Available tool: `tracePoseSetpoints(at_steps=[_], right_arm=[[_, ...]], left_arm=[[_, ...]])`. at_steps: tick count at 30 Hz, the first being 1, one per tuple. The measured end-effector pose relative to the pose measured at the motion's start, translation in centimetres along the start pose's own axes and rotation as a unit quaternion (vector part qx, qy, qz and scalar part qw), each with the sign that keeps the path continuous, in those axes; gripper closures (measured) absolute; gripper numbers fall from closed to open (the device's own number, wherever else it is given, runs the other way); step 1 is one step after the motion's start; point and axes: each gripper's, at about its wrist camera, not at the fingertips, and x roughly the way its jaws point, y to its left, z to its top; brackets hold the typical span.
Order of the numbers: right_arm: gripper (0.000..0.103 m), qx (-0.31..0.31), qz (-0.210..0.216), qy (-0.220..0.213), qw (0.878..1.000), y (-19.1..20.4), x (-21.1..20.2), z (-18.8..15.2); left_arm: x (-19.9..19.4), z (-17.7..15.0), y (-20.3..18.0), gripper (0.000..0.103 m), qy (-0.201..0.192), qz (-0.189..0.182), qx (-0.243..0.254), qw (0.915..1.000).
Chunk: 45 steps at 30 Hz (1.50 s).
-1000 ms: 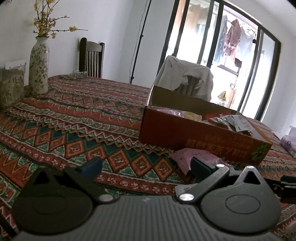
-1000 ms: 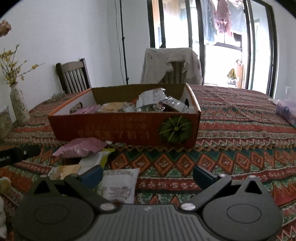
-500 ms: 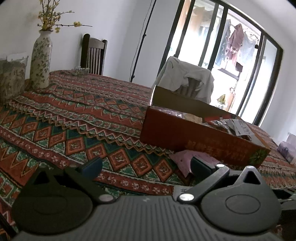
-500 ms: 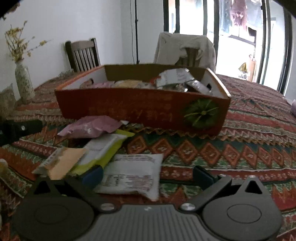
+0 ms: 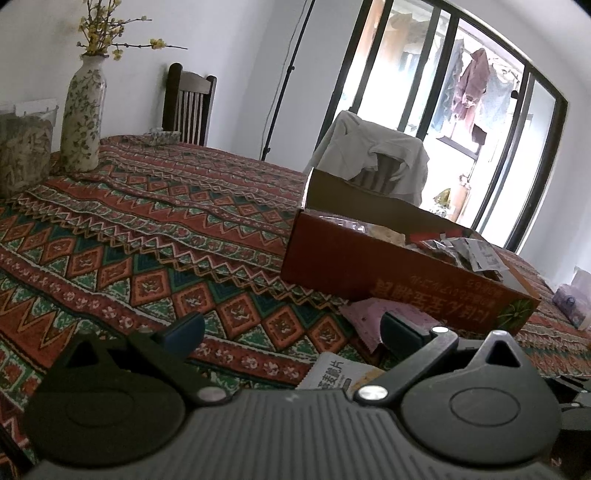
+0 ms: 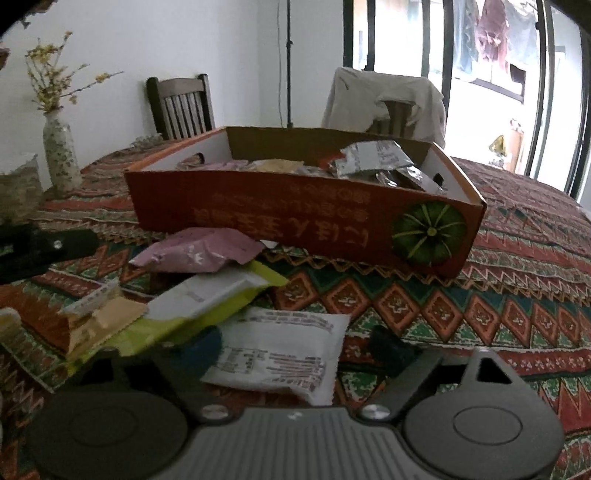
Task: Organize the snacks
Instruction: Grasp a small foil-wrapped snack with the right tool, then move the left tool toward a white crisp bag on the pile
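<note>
Right tongs (image 6: 295, 349), jaws just closing around the white packet (image 6: 280, 354) at lower centre but not yet gripping, its long axis crosswise; left tongs (image 5: 291, 330) open, empty.

A patterned cloth (image 5: 155, 236) in red, green and orange zigzags and diamonds covers the tabletop. At its far left corner stands a tall flowered vase (image 5: 82, 118) with thin yellow-blossomed twigs (image 5: 107, 33), and just beside it a clear container (image 5: 24, 147) of something pale. Behind that corner is a dark wooden chair (image 5: 188, 107) against the white wall. A second chair (image 6: 397, 110) on the far side has a white garment (image 5: 373, 155) thrown over its back. A thin black pole (image 5: 286, 77) rises beside the dark-framed window (image 5: 513, 129), where clothes (image 5: 474, 85) hang outside.
</note>
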Motion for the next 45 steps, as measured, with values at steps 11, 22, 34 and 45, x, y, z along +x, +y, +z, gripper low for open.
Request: tracePoseSetpoints(at_steps=[11, 22, 34, 45], right_arm=[[0.080, 0.000, 0.017, -0.055, 0.998, -0.6, -2.7, -0.6], [0.090, -0.066, 0.005, -0.109, 0.992, 1.0, -5.8, -0.3], [0.090, -0.092, 0.044, -0.105, 0.989, 3.8, -5.3, -0.3], [0.090, -0.050, 0.046, -0.093, 0.993, 2.5, -4.3, -0.6]], left_arm=[[0.2, 0.0, -0.1, 0.000, 0.005, 0.011, 0.000, 0.9999], [0.0, -0.1, -0.2, 0.000, 0.000, 0.020, 0.004, 0.9998], [-0.2, -0.1, -0.1, 0.000, -0.005, 0.019, -0.001, 0.9998], [0.6, 0.1, -1.3, 0.000, 0.049, 0.009, 0.042, 0.9979]])
